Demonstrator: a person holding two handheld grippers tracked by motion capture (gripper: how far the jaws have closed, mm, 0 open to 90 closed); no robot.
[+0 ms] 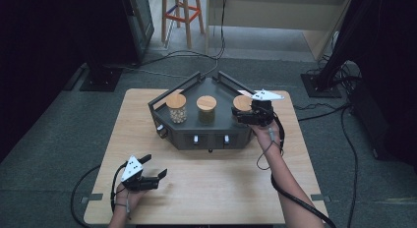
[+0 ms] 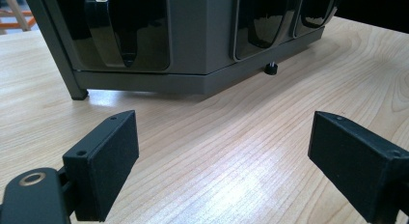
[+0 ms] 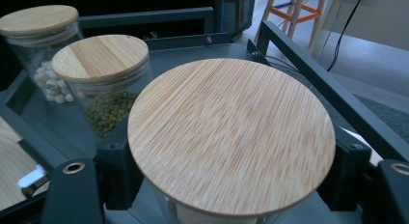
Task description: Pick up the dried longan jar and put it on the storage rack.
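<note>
A light wooden table (image 1: 206, 184) is seen carrying a dark angular rack (image 1: 206, 134) at its far middle. Three wood-lidded jars are stood on the rack — white beans (image 1: 176, 108), green lentils (image 1: 206, 109), and a third jar (image 3: 231, 137) at the right end. That third jar is clasped below its lid by the right gripper (image 1: 252, 116). The left gripper (image 1: 147, 169) is held agape over the table's near left — nothing between its jaws.

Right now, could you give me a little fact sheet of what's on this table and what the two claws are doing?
table: wood
rack: dark, angled, mid-table
jars: three on rack, wooden lids
left jar: white beans
middle jar: green lentils
right jar: jaws either side, under its lid
left claw: open, above bare table
right claw: at right jar
</note>
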